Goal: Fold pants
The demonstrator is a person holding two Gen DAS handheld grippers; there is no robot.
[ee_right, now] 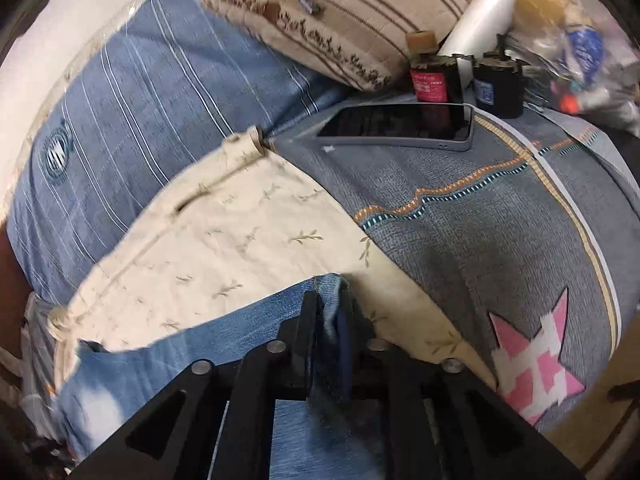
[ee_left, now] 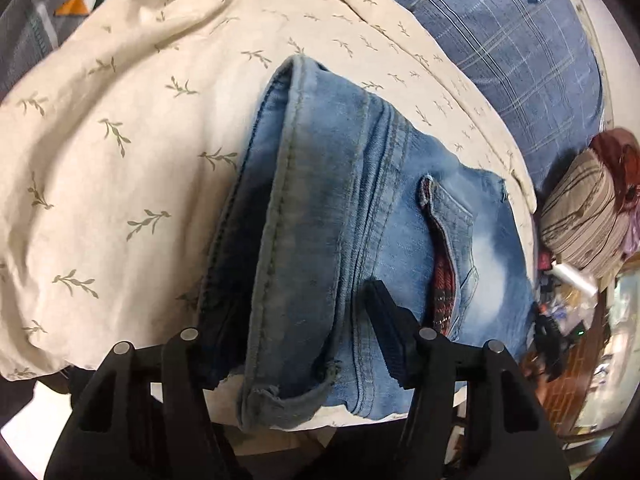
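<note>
Light-blue denim jeans (ee_left: 320, 160) lie folded into a long bundle on a cream leaf-print cloth (ee_left: 120, 120). A back pocket with a red plaid lining shows at the right. My left gripper (ee_left: 298, 300) straddles the thick folded edge near the hem, and its jaws press the denim from both sides. In the right wrist view the jeans (ee_right: 200, 344) run off to the lower left. There my right gripper (ee_right: 329, 300) is pinched narrowly on a fold of denim at the corner of the bundle. The denim partly hides the left finger of the left gripper.
A blue plaid pillow (ee_right: 140, 100) and a striped beige pillow (ee_right: 360, 12) lie behind the cream cloth (ee_right: 240, 232). On the grey patterned bedspread (ee_right: 480, 240) rest a phone (ee_right: 400, 124) and two dark bottles (ee_right: 430, 80). Clutter sits at the far right.
</note>
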